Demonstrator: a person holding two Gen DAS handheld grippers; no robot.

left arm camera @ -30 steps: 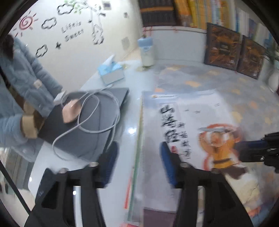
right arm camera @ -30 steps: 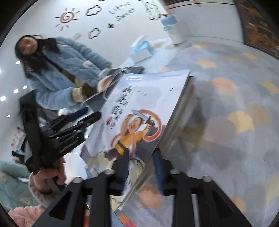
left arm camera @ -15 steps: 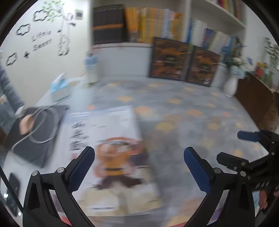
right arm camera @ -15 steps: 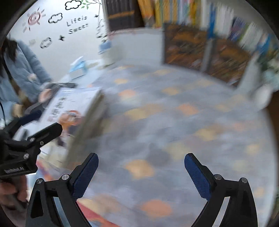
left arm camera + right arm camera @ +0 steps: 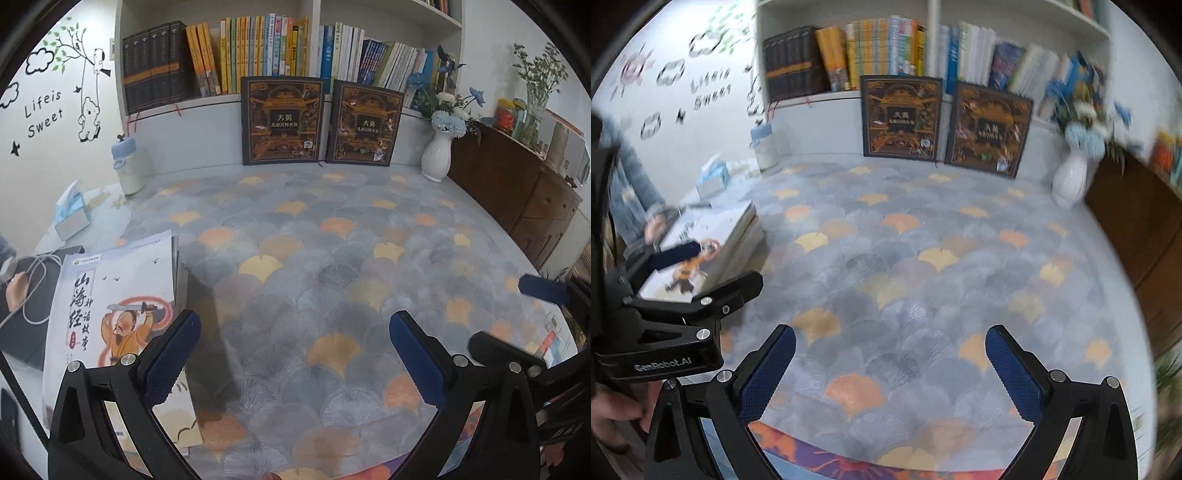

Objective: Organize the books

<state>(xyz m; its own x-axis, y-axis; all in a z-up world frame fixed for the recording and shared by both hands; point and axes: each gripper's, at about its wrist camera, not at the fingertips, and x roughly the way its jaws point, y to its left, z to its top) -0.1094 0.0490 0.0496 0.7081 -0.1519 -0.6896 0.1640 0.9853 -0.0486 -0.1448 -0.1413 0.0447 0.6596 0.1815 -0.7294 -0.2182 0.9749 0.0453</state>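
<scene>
With the left gripper (image 5: pixel 295 354) and the right gripper (image 5: pixel 890 365) both wide and empty over the patterned mat (image 5: pixel 332 258), we should next approach the stack of books (image 5: pixel 110 295) at the mat's left edge squarely.

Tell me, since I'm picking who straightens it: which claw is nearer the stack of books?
Left. The left claw hangs beside the stack of books; the right claw sits farther away.
</scene>
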